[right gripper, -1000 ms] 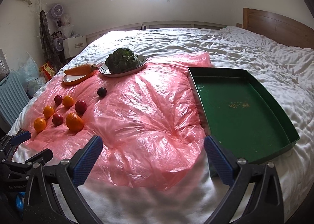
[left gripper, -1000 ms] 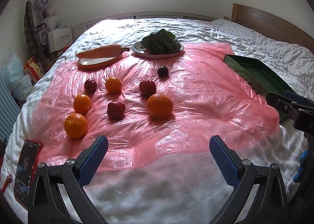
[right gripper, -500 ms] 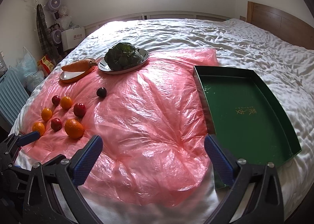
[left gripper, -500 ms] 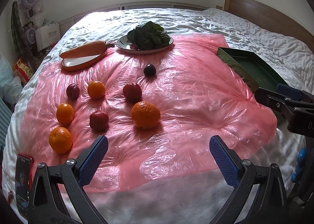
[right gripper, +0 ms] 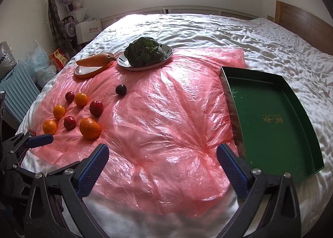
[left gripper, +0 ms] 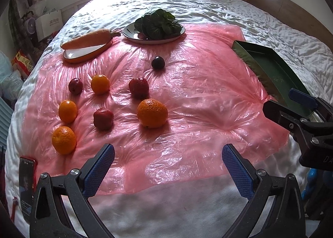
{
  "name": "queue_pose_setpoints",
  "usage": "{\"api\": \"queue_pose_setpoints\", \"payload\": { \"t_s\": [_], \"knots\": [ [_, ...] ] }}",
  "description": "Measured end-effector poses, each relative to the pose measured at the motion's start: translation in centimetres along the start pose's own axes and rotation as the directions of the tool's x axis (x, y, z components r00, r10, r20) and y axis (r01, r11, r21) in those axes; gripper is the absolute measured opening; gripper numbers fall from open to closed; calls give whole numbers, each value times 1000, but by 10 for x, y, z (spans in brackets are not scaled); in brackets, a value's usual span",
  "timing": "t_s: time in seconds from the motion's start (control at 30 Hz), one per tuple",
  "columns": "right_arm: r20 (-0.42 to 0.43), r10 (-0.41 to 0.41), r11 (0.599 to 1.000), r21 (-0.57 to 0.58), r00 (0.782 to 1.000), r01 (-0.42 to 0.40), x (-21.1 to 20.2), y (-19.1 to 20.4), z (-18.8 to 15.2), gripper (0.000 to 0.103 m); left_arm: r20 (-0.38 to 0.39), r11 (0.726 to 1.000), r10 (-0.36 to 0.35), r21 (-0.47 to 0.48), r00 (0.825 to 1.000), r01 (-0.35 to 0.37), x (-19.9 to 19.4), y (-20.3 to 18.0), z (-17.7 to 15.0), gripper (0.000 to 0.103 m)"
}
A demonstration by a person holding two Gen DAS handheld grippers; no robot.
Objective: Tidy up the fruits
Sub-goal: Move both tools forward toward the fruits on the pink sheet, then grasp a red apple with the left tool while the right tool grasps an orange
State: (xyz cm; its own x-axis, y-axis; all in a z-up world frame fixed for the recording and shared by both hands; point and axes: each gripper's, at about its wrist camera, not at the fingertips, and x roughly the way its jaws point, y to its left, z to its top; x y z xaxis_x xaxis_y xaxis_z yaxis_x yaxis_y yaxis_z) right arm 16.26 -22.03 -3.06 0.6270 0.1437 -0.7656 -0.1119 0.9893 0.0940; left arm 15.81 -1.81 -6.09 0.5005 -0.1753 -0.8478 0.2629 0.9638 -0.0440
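Note:
Several oranges and red apples lie on a pink plastic sheet (left gripper: 197, 96) over the bed. The largest orange (left gripper: 152, 113) sits nearest my left gripper (left gripper: 168, 163), which hovers open and empty just short of it. A red apple (left gripper: 103, 118) and a dark plum (left gripper: 158, 62) lie around it. My right gripper (right gripper: 162, 165) is open over the sheet's near edge, with an empty green tray (right gripper: 270, 121) to its right. From the right wrist view the large orange (right gripper: 90, 128) is far to the left.
An orange dish with a carrot (left gripper: 87, 39) and a plate of leafy greens (left gripper: 156, 24) stand at the back of the sheet. A phone (left gripper: 27, 177) lies at the bed's left edge. Bags, fans and a box (right gripper: 88, 29) crowd the floor on the left.
Both grippers have moved forward over the bed and tilted down; the fruits and the tray sit closer and larger in view. Both stay open.

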Motion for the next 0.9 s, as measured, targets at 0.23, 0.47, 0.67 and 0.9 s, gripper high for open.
{"api": "queue_pose_setpoints", "payload": {
  "t_s": [0.23,0.47,0.67,0.9],
  "knots": [
    [-35,62,997,-44,997,-63,9,25,9,103,-38,999,18,-28,999,-20,-3,26,0,101],
    [-60,143,974,-167,988,-151,22,67,20,103,-59,994,61,-92,996,-66,-2,65,-5,101],
    [-110,232,941,-225,966,-252,46,99,26,103,-44,977,87,-189,995,-94,-2,112,-8,96],
    [-172,281,902,-290,944,-321,75,125,31,83,-17,968,-69,-243,997,63,9,135,12,61]
  ]
}}
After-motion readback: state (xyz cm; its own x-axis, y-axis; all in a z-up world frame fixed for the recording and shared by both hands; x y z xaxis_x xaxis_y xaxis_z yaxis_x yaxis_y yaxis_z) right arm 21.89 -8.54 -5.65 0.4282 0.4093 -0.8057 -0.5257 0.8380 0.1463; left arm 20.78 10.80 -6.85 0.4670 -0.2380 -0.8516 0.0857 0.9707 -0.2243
